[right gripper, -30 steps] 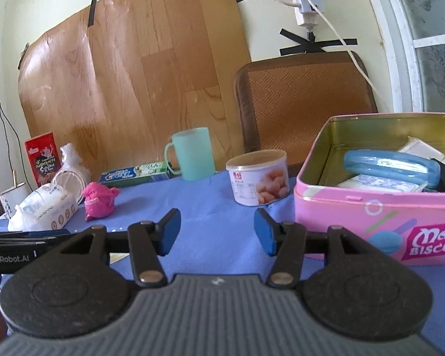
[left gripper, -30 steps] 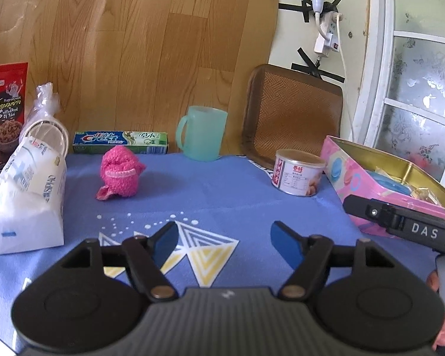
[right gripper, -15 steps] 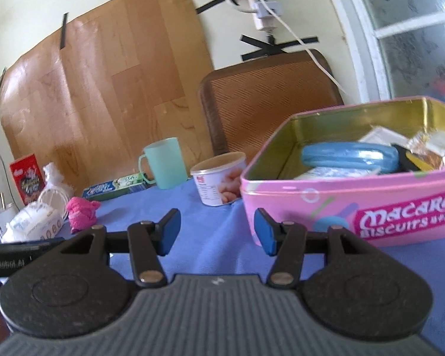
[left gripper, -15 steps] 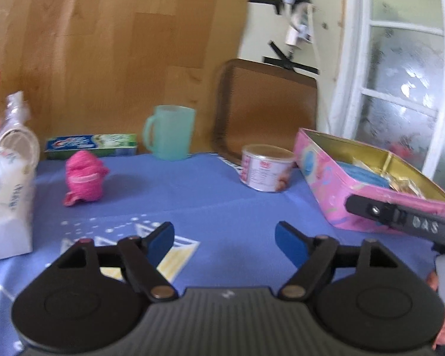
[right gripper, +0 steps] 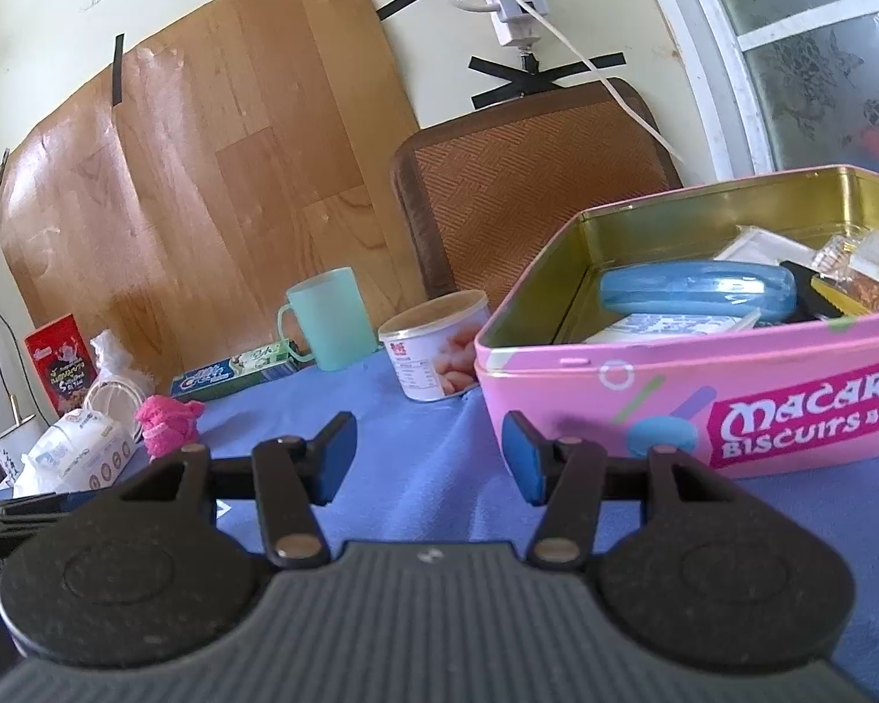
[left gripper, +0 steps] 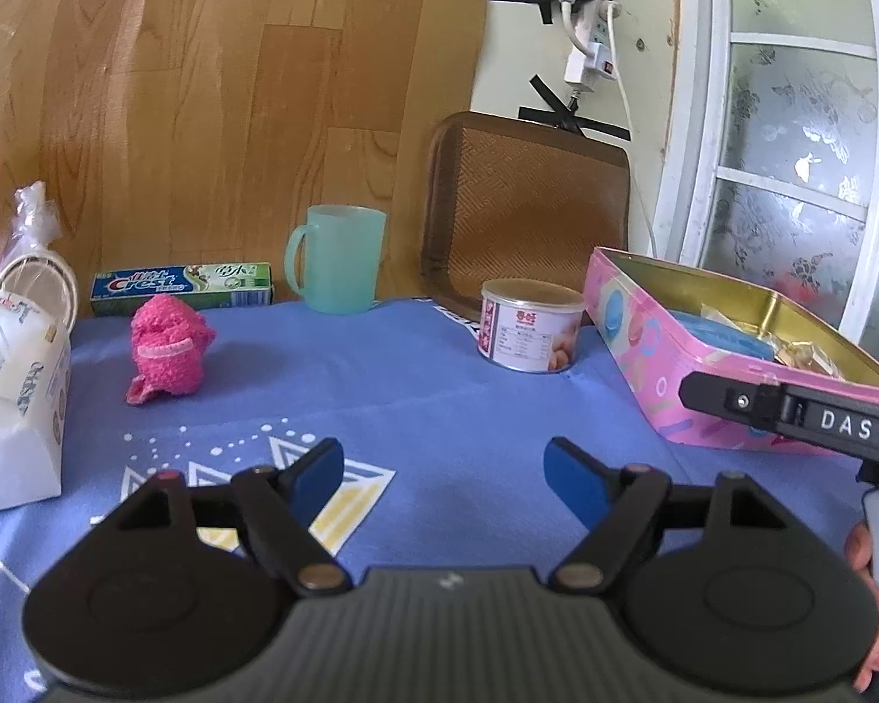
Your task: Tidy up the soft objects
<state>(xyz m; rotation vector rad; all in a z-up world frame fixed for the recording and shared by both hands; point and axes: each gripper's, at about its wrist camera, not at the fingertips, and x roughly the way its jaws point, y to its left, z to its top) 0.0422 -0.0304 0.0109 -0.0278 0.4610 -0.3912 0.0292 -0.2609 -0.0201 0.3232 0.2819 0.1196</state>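
Pink fuzzy sock [left gripper: 167, 351] lies bunched on the blue cloth [left gripper: 439, 398], far left, just before the toothpaste box [left gripper: 181, 288]; long axis indistinct. Bare cloth separates it from both grippers. Left gripper [left gripper: 443, 477] and right gripper [right gripper: 429, 457]: jaws apart, nothing between. Pink tin [right gripper: 703, 398] stands right.

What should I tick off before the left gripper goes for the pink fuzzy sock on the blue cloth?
1. Left gripper empty, fingers apart: ok.
2. Right gripper empty, fingers apart: ok.
3. Pink sock in plain view, lying free on the blue cloth, apart from the toothpaste box and tissue pack: ok.
4. Cloth bare between left gripper and sock: ok.
5. Pink biscuit tin open, no lid on: ok.
6. Room left in the tin for the sock: cannot tell; a blue case and packets already lie inside.
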